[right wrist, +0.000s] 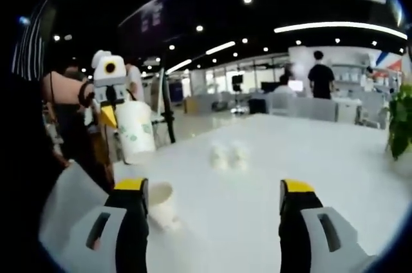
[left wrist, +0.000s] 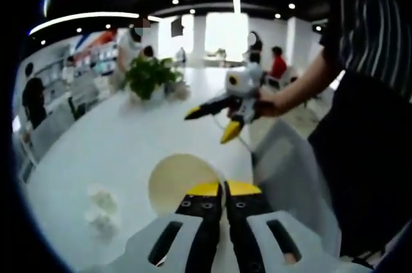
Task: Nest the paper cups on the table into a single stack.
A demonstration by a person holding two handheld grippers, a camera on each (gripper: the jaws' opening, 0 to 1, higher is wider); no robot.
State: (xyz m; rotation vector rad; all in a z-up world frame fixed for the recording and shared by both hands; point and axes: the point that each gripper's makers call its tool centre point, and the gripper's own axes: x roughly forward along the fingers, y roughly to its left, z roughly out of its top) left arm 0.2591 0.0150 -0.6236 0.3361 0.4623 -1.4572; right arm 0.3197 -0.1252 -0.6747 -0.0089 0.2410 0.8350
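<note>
My left gripper (left wrist: 224, 188) is shut on the rim of a white paper cup (left wrist: 180, 181), whose cream mouth shows just past the yellow tips. The right gripper view has that left gripper (right wrist: 110, 116) at the left, with the printed paper cup (right wrist: 135, 132) hanging under it above the table edge. My right gripper (right wrist: 214, 187) stands open over the white table (right wrist: 322, 170) with nothing between its jaws. Another cup (right wrist: 161, 206) lies on its side by its left jaw. Two small cups (right wrist: 228, 154) stand further out, blurred; the left gripper view has these two cups (left wrist: 100, 211) at lower left. A hand holds the right gripper (left wrist: 212, 123) above the table.
A potted plant (left wrist: 149, 76) stands at the table's far side, and the plant (right wrist: 400, 122) shows at the right edge. A grey chair back (left wrist: 290, 163) is at the near edge beside the person in a striped top. Other people stand and sit in the background.
</note>
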